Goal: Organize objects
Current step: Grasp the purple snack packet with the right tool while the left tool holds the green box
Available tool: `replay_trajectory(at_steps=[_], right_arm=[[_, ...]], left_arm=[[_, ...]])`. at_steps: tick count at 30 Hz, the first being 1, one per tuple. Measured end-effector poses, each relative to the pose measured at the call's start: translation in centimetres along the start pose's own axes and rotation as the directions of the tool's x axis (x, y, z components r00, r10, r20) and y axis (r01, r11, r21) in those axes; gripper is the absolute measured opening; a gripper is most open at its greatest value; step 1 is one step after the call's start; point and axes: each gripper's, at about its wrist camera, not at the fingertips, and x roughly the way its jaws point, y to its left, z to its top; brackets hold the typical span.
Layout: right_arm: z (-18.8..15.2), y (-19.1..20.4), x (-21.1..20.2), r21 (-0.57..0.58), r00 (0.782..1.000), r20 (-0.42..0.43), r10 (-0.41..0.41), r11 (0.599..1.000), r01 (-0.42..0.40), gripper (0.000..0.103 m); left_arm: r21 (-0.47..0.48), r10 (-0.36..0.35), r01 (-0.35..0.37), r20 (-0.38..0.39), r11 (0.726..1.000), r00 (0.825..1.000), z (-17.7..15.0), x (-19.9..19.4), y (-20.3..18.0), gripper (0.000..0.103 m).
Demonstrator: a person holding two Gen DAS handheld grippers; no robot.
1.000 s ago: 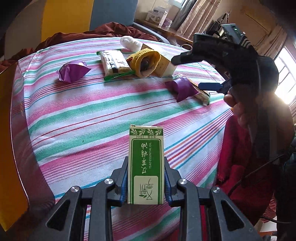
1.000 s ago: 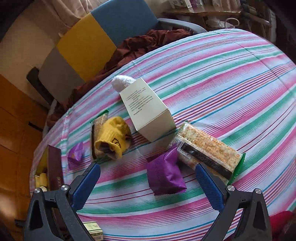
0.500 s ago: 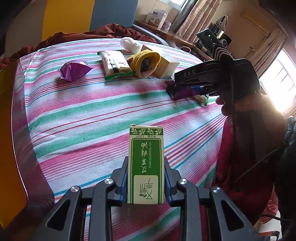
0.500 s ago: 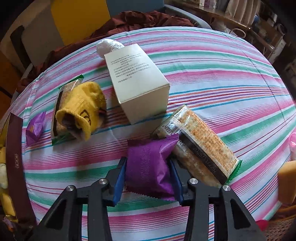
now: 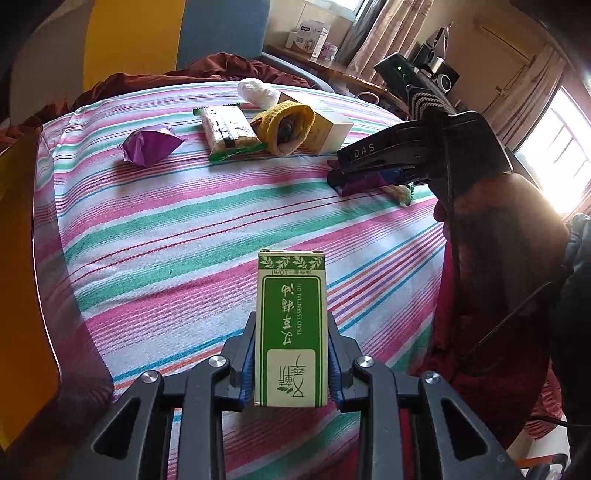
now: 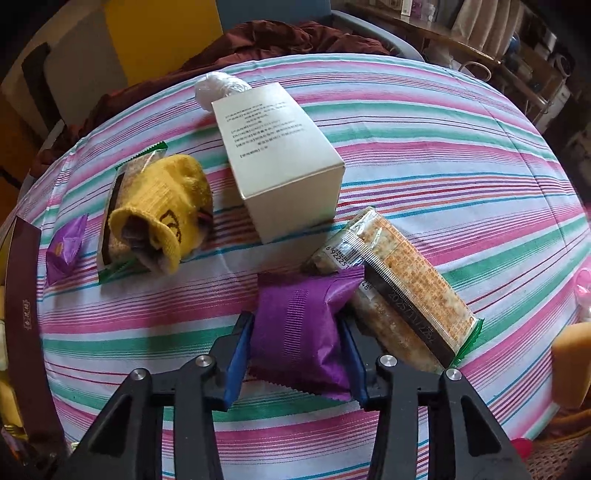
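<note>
Fingers of the right gripper [image 6: 297,354] have just closed onto the purple packet [image 6: 299,332] lying on the striped desk [image 6: 443,177]; left gripper [image 5: 291,363] clamps the green carton [image 5: 291,328] above the desk.

Bright window [image 5: 565,155], curtains [image 5: 384,33], striped tablecloth [image 5: 207,221].

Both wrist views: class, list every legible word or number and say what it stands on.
"TSAO ESSENTIAL OIL", "10ml": small green and white carton.
"DAS": black right claw.
"2025/11/28", part barcode "6 92225": clear cracker packet.
Cream cardboard box print: too small.
</note>
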Motion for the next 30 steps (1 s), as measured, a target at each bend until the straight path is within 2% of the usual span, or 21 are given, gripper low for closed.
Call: replay_trajectory(at_steps=[5,10,16,18,21,24,27,30], right_arm=[[-0.1,-0.2,0.3,-0.009,1.0,0.016,-0.006,1.0,0.007,0.047],[0.1,-0.2,0.5,-0.032,0.999,0.02,-0.026,0.999,0.026,0.046],[0.2,1.3,0.9,-0.063,0.998,0.02,-0.055,0.996,0.056,0.045],[-1.3,3.0,0.0,-0.072,0.998,0.022,-0.062,0.995,0.063,0.045],[-1.6,3.8,0.2,-0.082,0.997,0.024,-0.07,0.994,0.072,0.045],[-1.6,3.8,0.3,-0.084,0.997,0.026,-0.072,0.994,0.074,0.045],[-1.8,4.8,0.0,-0.087,0.997,0.028,-0.074,0.993,0.076,0.045],[-1.8,4.1,0.2,-0.089,0.997,0.029,-0.073,0.993,0.076,0.046]], left_arm=[[0.031,-0.028,0.028,0.025,0.999,0.999,-0.1,-1.4,-1.0,0.03],[0.045,-0.064,0.06,0.094,0.997,0.994,0.4,-4.6,-1.6,0.03],[-0.063,-0.071,0.084,0.186,0.995,0.98,1.4,-9.0,1.6,0.03],[-0.122,-0.059,0.088,0.222,0.989,0.973,1.8,-10.8,3.7,0.03],[-0.182,-0.013,0.064,0.27,0.981,0.963,2.3,-13.3,6.6,0.03],[-0.242,0.084,-0.008,0.305,0.97,0.949,2.9,-15.5,10.5,0.03],[-0.336,0.175,-0.071,0.292,0.939,0.94,3.3,-16.4,15.9,0.03],[-0.422,0.256,-0.135,0.243,0.896,0.936,3.8,-16.2,21.5,0.03]])
